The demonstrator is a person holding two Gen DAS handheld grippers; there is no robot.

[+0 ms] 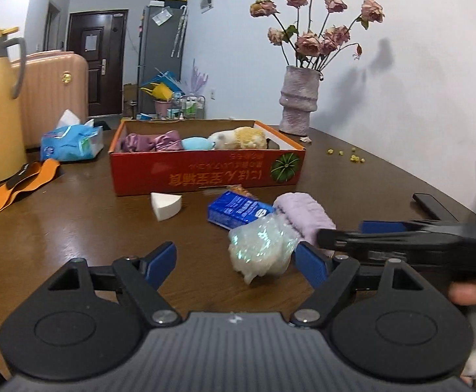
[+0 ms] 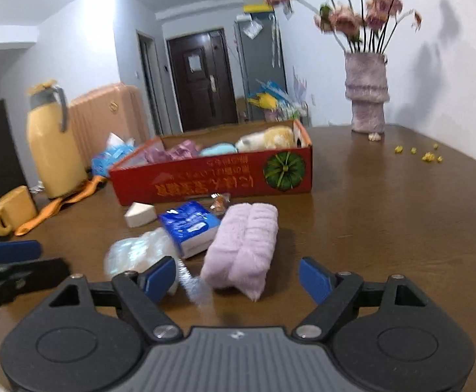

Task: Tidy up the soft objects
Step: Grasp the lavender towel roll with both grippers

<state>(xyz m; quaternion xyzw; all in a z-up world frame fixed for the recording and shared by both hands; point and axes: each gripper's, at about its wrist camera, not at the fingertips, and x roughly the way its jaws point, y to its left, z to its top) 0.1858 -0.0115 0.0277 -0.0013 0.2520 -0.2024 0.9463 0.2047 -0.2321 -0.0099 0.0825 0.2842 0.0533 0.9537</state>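
two grippers hang over a brown table (image 1: 74, 222), both with fingers spread and gripping nothing. left gripper (image 1: 236, 261) faces a crumpled clear bag (image 1: 261, 248), which lies just inside its right finger; whether they touch is unclear. right gripper (image 2: 238, 277) faces a rolled lilac towel (image 2: 243, 248). between bag and towel lies a blue tissue pack (image 2: 190, 225), with a white wedge sponge (image 2: 140, 214) nearby. behind them, a red box (image 1: 205, 173) holds purple cloth (image 1: 153, 140), a blue pad (image 1: 197, 143) and a plush toy (image 1: 238, 137).
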